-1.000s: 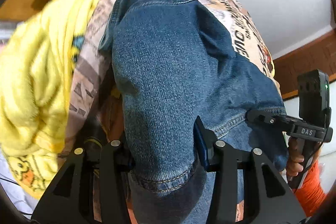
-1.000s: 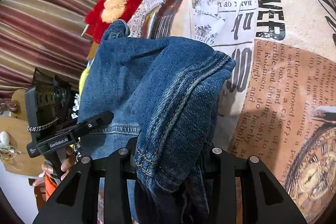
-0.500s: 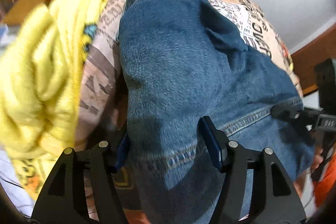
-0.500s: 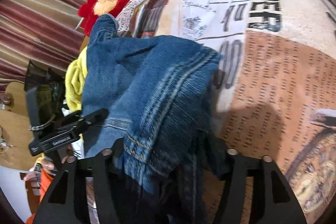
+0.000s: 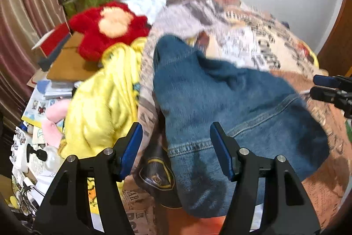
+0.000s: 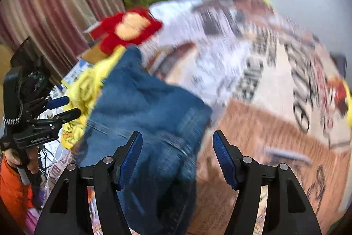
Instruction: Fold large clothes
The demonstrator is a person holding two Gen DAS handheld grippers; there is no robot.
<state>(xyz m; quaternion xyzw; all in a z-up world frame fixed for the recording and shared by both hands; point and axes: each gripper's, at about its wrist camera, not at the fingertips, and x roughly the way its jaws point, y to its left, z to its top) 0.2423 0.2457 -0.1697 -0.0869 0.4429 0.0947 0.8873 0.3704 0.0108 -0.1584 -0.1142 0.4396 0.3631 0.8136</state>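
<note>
Both grippers have let go since a second ago: left gripper (image 5: 176,150) and right gripper (image 6: 177,156) gape, jaws empty. Folded jeans (image 5: 220,102) lie bunched ahead of the jaws on the printed bedspread (image 6: 275,124); tidying likely remains.

Blue denim jeans (image 5: 220,107) on newspaper-print bedspread (image 5: 259,36); yellow blanket (image 5: 105,98); red plush (image 5: 110,25).

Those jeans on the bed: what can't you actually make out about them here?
- jeans, left wrist view: near end cut off by the bottom edge and the left gripper.
- Right wrist view: motion blur smears the seams.
- Both views: layers underneath hidden by the top layer.
</note>
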